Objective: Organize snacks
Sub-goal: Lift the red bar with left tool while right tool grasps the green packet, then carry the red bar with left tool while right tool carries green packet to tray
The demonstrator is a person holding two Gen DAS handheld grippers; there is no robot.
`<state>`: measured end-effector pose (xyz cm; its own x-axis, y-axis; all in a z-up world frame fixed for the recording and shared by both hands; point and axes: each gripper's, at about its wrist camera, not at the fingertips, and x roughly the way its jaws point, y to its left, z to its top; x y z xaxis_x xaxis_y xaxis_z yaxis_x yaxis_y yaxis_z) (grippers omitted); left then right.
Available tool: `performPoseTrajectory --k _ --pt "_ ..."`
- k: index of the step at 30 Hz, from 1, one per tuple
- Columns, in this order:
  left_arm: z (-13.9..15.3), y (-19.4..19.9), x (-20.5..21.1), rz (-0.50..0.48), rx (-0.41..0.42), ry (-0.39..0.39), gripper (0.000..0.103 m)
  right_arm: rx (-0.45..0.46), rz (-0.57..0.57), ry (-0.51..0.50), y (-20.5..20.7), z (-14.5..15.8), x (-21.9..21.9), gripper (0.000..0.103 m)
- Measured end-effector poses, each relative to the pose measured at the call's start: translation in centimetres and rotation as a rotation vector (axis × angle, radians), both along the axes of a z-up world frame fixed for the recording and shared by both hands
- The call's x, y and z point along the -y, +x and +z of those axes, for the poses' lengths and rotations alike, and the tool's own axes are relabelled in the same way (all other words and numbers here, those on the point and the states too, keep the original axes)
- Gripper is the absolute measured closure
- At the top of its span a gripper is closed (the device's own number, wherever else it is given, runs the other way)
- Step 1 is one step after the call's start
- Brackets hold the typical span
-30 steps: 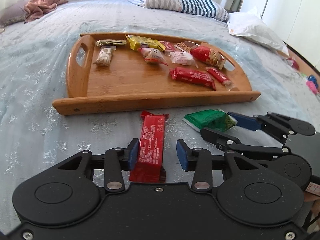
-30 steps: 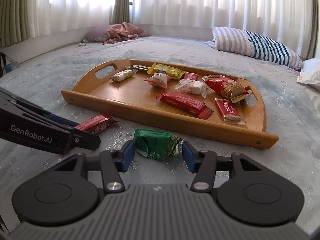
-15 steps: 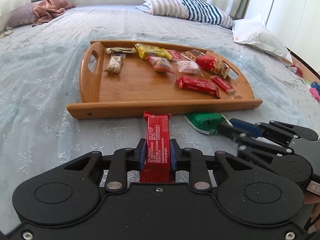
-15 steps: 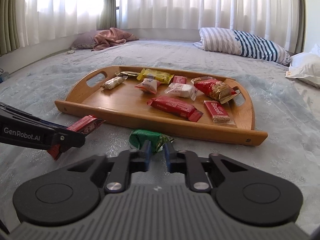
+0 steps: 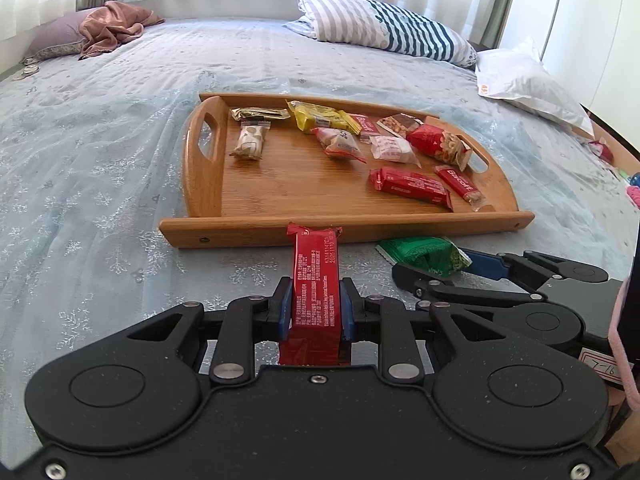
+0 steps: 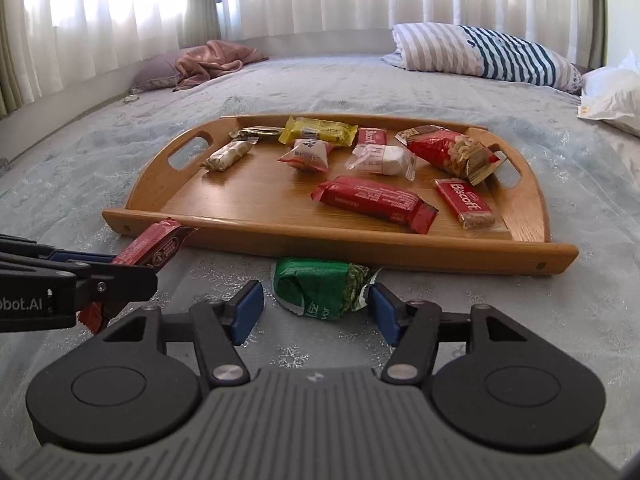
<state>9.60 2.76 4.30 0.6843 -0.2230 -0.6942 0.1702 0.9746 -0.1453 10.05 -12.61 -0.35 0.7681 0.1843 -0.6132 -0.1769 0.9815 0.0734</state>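
Snacks lie scattered on a wooden tray (image 6: 532, 204) set on a pale blue bedspread (image 5: 100, 184); two more sit off it, just short of its near rail. The left gripper (image 5: 314, 310) is clenched on a red bar (image 5: 316, 280), whose far end points at the rail and reaches close to it. The right gripper (image 6: 316, 312) stands released, its blue pads (image 6: 248, 306) spread either side of a green packet (image 6: 324, 288) that rests on the bedspread; whether either pad touches the wrapper cannot be told. The rail stands between both snacks and the tray floor.

On the tray the right half is crowded: a long red bar (image 6: 372, 200), a Biscoff pack (image 6: 466, 204), a red nut bag (image 6: 452, 152) by the right handle, a white pack (image 6: 384, 158) and a yellow pack (image 6: 318, 130). The left half holds little beyond a pale nougat bar (image 5: 250, 142) near the left handle.

Only the right wrist view shows the red bar from the side, tilted up off the bedspread. Only the left wrist view shows the printed text on its wrapper. Striped pillow (image 6: 488, 54), white pillow (image 5: 528, 84) and pink cloth (image 5: 116, 26) lie at the far edge.
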Motion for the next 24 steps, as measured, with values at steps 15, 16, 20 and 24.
performPoseTrajectory --k 15,16,20,24 --pt "0.5 0.2 -0.4 0.013 0.016 -0.011 0.080 0.086 0.015 -0.020 -2.2 1.9 -0.1 0.055" --pt "0.6 0.3 -0.4 0.013 0.019 -0.011 0.080 0.093 0.014 -0.018 -2.3 2.1 -0.1 0.055" --pt "1.2 0.9 -0.5 0.007 0.031 -0.017 0.080 0.121 0.011 -0.012 -2.4 3.1 -0.1 0.055" --pt "2.4 2.0 -0.9 0.017 0.061 -0.027 0.080 0.150 0.009 -0.011 -2.0 3.8 -0.4 0.056"
